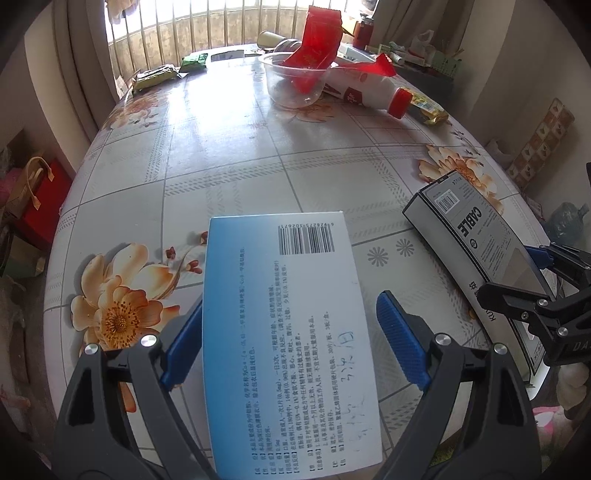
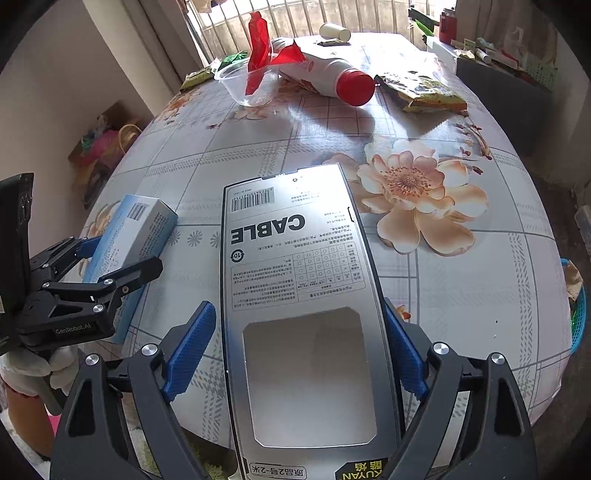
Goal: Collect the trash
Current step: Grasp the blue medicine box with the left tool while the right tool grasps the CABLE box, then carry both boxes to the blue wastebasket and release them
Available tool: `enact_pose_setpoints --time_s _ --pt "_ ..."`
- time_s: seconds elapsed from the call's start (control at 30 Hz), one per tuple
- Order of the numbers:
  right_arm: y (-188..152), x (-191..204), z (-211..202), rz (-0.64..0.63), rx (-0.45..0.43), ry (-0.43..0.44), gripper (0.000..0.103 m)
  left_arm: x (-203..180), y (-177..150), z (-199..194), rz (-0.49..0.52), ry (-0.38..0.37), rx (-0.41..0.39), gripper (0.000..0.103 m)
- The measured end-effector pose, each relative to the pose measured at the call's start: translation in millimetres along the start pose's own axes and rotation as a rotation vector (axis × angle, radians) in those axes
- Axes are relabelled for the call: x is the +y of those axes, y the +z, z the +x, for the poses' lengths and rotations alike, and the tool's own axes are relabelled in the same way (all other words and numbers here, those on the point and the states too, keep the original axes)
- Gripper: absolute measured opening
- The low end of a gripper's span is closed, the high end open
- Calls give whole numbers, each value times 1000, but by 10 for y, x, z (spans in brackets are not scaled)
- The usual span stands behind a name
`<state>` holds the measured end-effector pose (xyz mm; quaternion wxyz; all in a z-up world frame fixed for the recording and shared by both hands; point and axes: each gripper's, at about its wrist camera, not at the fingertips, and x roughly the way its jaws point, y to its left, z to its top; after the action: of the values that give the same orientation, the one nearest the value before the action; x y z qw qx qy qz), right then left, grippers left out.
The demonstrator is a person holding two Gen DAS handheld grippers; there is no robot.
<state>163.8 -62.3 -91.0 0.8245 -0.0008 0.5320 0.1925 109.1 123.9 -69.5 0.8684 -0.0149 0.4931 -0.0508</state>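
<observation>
Across the whole left wrist view spreads a round table (image 1: 229, 155) under a flowered, checked cloth.

At 6 o'clock in the right wrist view lies a long grey box marked CABLE (image 2: 295, 258). It rests flat on the cloth, and its windowed near end reaches past the table edge. The right gripper (image 2: 299, 314) straddles it with its tongs spread. One blue pad (image 2: 190, 347) stands clear of the box's side. The other sits just beside the opposite edge, and I cannot tell whether it touches.

At 6 o'clock in the left wrist view a blue-and-white carton (image 1: 280, 314) with a barcode and printed text lies on the cloth. The left gripper (image 1: 291, 317) brackets it, tongs spread. The pad (image 1: 402, 343) at 4 o'clock is plainly apart from the carton. The other is partly hidden behind the carton's edge. A gloved hand (image 2: 33, 365) holds this gripper at 8 o'clock in the right view.

Toward 1 o'clock in the left wrist view, well apart from both boxes, a white bottle (image 1: 362, 90) with a red cap lies on its side. Just beside it stands a clear plastic bowl (image 1: 291, 88) with a red wrapper (image 1: 317, 40) sticking up out of it. A yellow snack packet (image 1: 430, 107) lies near the bottle's cap. Green packets (image 1: 155, 75) sit at 11 o'clock. A paper cup (image 2: 334, 31) lies tipped over at 12 o'clock in the right wrist view.
</observation>
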Motion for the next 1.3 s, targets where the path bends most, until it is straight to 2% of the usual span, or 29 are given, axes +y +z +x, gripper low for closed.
enact_pose_setpoints --time_s 0.27,0.57,0.77,0.83,1.3 --pt "-20 14 -1 -14 -7 -9 85 33 11 30 7 76 10 85" --pt "-31 3 -15 -7 -17 -19 81 50 12 31 -4 72 -10 84" --pt "-28 -5 -17 3 -19 -13 80 60 16 -5 -9 50 -30 70" --pt "-28 -12 -21 9 -19 -4 80 77 21 -14 -19 39 -32 68" --pt "-35 -26 -33 38 -18 35 80 136 -8 -53 -64 -11 -46 67"
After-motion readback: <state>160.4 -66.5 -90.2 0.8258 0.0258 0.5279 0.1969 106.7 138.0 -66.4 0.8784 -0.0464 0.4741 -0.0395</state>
